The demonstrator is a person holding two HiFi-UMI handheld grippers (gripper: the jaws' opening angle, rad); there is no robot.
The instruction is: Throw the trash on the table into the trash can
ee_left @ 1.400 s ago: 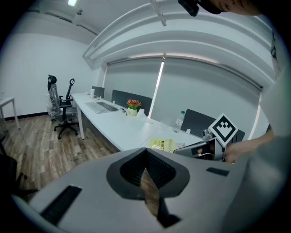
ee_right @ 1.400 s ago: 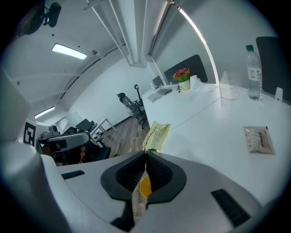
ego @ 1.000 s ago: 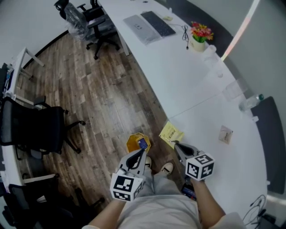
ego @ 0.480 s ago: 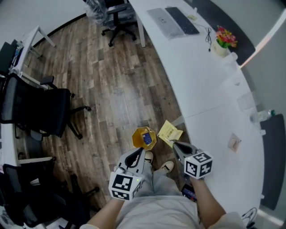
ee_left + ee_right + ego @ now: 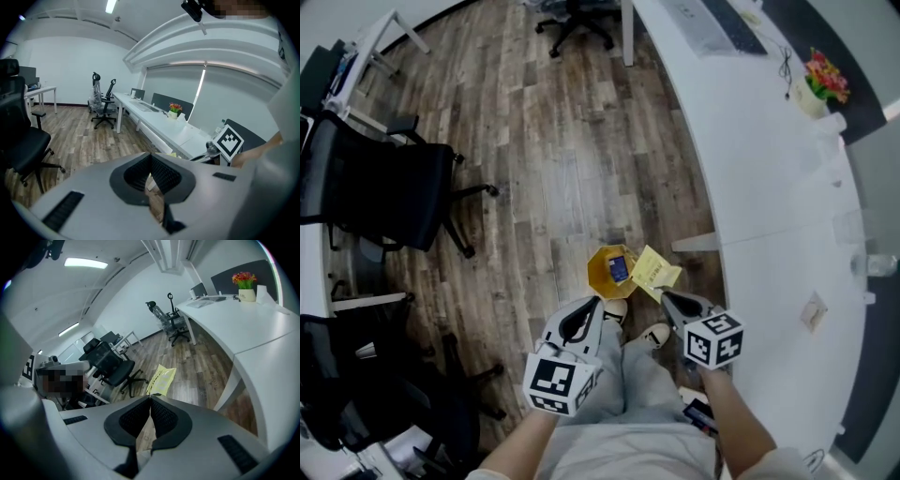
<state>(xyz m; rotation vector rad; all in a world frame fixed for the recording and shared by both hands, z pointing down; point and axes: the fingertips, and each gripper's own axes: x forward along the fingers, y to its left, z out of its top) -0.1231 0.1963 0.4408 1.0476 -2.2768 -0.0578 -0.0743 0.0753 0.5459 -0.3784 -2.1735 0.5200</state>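
A yellow packet hangs from the tips of my right gripper, which is shut on its lower edge. In the right gripper view the packet sticks up beyond the closed tips. It overlaps the right rim of the yellow trash can, which stands on the wooden floor with a blue item inside. My left gripper is just below the can's near rim. Its jaws meet, and I see nothing between them.
The curved white table runs along the right, with a small beige packet and a flower pot on it. Black office chairs stand at the left. The person's shoes are just under the grippers.
Both grippers have moved away from the table and down toward the trash can. The yellow packet, still held by the right gripper, now sits at the can's rim instead of well to its right.
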